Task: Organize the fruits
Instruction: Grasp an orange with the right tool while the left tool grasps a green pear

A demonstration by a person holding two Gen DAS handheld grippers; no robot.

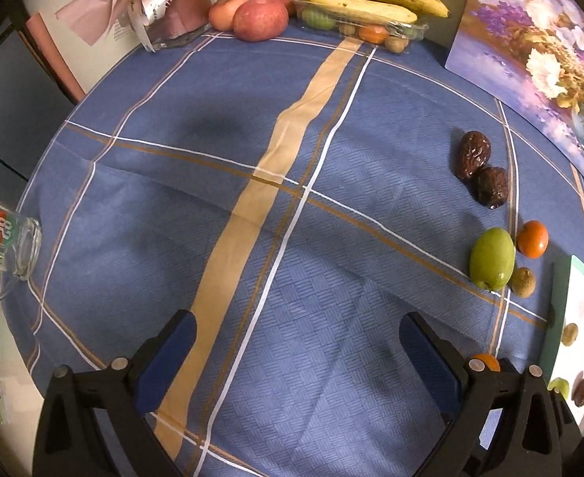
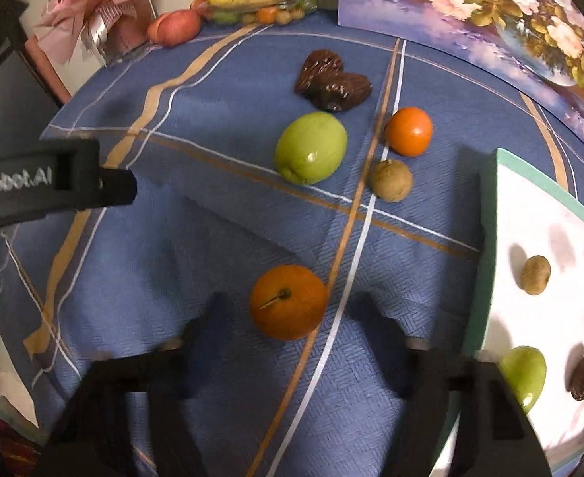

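My right hand-held gripper (image 2: 292,326) straddles a small orange (image 2: 288,301) on the desk (image 2: 220,214), its blurred jaws partly open and not pressing it. My left hand-held gripper (image 1: 297,338) gapes wide over bare cloth. Beyond lie a green fruit (image 2: 311,148), another orange (image 2: 408,131) and two dates (image 2: 331,81); the white tray (image 2: 486,262) sits right.

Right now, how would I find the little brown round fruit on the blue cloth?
Start at the white tray with the green rim on the right. Beside its far corner, three fruits cluster on the blue tablecloth. The brown fruit is the smallest, dull and rough, nearer than the shiny orange one and right of the green one.
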